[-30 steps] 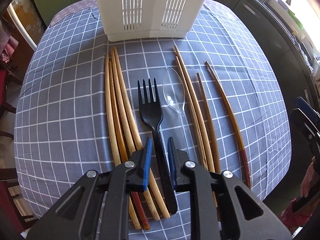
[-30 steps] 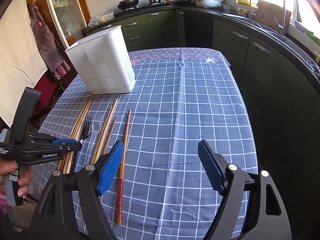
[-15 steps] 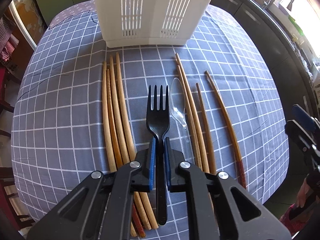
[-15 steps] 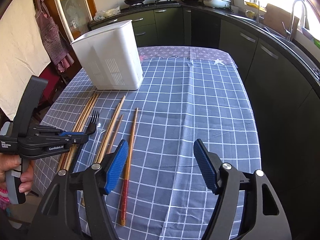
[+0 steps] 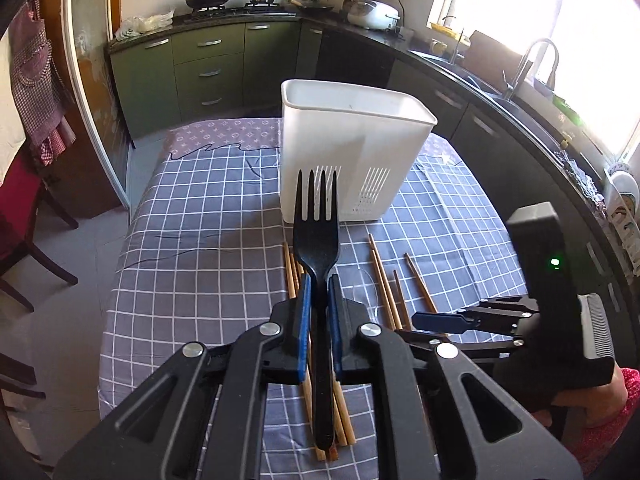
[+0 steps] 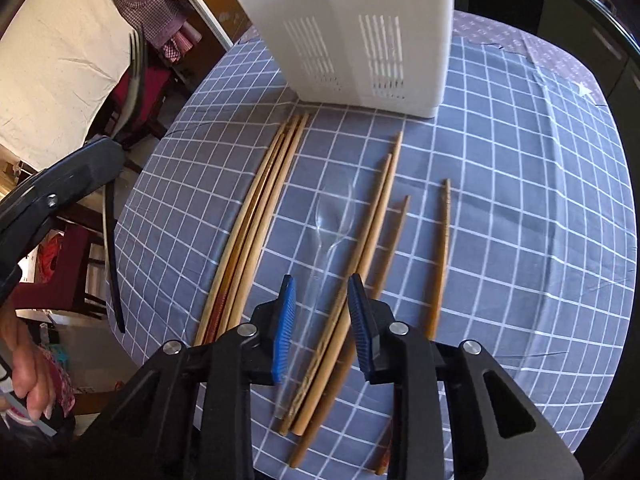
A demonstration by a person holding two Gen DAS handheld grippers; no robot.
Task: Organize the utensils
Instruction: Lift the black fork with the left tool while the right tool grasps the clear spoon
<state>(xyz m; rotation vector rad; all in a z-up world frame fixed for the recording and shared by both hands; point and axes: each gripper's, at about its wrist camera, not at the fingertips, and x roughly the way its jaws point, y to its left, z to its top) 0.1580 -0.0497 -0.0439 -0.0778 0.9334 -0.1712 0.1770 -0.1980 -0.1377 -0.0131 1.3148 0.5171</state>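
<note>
My left gripper (image 5: 318, 292) is shut on the handle of a black fork (image 5: 316, 240) and holds it off the table, tines toward the white slotted utensil holder (image 5: 352, 152). In the right wrist view the fork (image 6: 136, 68) hangs at the left. My right gripper (image 6: 322, 300) points down over the table and its jaws are closing. The handle of a clear plastic spoon (image 6: 334, 216) and a pair of wooden chopsticks (image 6: 376, 216) lie between the pads, which do not press on them. The holder (image 6: 360, 20) stands just beyond.
A bundle of long chopsticks (image 6: 260, 220) lies left of the spoon and two single chopsticks (image 6: 442, 248) to its right, all on a blue checked tablecloth (image 6: 520, 200). Dark chairs (image 5: 24, 240) stand past the table's left edge. Kitchen cabinets (image 5: 200, 68) line the back.
My left gripper shut on the fork and lifted it off the table. My right gripper swung left and tipped down over the spoon and chopsticks, and its jaws narrowed.
</note>
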